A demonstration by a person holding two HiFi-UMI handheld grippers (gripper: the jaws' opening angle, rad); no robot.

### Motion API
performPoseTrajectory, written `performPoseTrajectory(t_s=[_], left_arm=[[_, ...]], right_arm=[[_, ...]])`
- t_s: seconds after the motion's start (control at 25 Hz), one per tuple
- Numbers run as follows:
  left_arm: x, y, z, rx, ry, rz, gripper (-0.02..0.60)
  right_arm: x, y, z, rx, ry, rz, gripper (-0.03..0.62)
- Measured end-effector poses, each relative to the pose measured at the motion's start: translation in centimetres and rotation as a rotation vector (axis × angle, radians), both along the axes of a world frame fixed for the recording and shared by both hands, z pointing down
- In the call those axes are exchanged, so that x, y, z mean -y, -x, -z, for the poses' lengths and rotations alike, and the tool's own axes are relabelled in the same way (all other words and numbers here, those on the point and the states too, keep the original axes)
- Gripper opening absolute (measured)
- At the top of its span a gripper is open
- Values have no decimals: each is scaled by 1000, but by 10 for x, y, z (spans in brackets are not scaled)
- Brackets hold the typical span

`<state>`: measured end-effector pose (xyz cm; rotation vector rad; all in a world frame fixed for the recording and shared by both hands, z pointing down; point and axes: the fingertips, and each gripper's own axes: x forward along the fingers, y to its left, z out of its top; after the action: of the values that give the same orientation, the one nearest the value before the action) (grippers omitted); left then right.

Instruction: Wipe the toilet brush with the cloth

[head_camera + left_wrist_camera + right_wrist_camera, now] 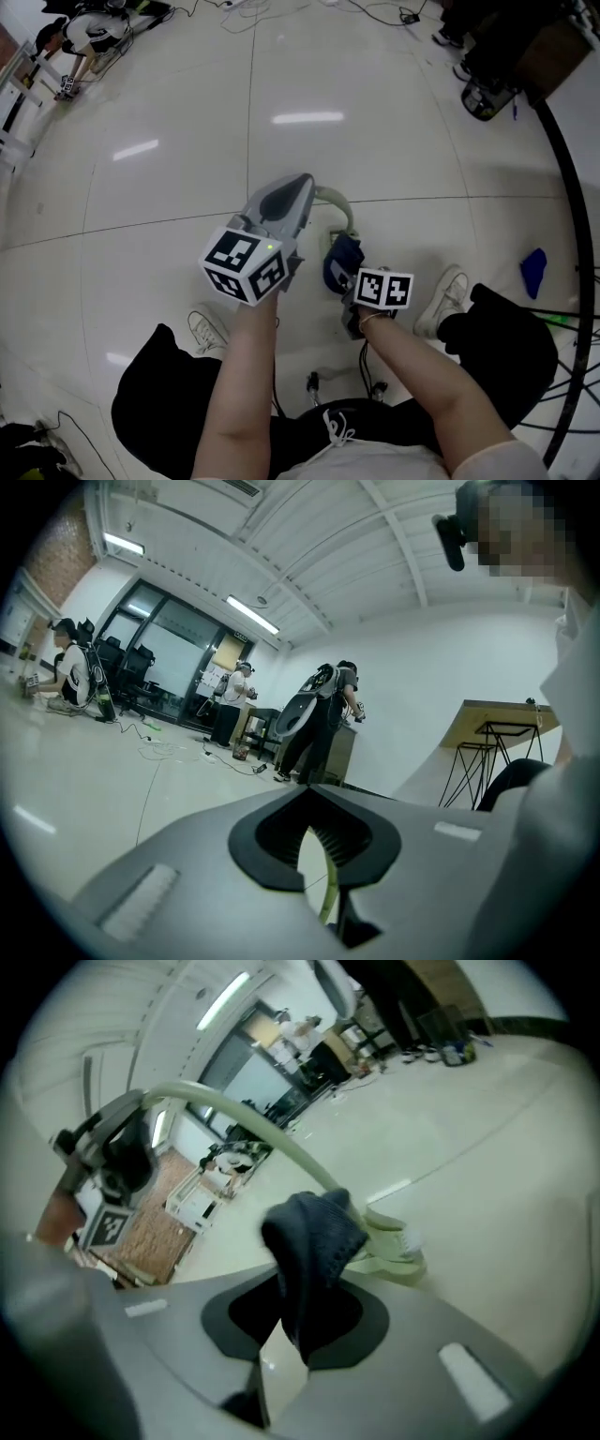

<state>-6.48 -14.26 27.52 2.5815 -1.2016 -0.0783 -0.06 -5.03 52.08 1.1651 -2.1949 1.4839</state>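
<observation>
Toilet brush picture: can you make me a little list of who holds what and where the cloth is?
left hand-held gripper: shut on the toilet brush handle
right hand-held gripper: shut on the cloth
cloth: dark blue, bunched up, looks pressed against the brush near its head
toilet brush: pale green, curved handle, held above the floor
</observation>
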Motion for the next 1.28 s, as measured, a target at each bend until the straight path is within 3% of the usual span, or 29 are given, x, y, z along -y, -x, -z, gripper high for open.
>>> performPoseTrajectory(t_s=[0.08, 0.16, 0.32, 0.48, 0.64, 0.84, 1.12, 1.28], left_arm=[[-8, 1, 1, 29, 5, 4, 6], [-12, 0, 13, 50, -30, 24, 6], [-22, 11, 51, 41, -116, 108, 6], [-58, 15, 70, 11, -118, 176, 6], [-99, 7, 67, 55, -105, 220, 6], [-132, -10, 51, 185, -113, 188, 6], [-124, -26, 52, 114, -156, 132, 6], [-119, -20, 49, 113, -156, 129, 6]], right_arm=[[-16, 0, 28, -48, -64, 103, 66], [-12, -17, 64, -82, -160, 130, 66], [17, -55, 154, -135, -413, 112, 66], [15, -87, 226, -229, -609, 89, 66], [10, -106, 271, -285, -758, 60, 66], [2, -100, 283, -224, -794, 31, 64], [-19, -86, 261, -240, -814, 92, 63], [-23, -86, 267, -290, -885, 99, 63]])
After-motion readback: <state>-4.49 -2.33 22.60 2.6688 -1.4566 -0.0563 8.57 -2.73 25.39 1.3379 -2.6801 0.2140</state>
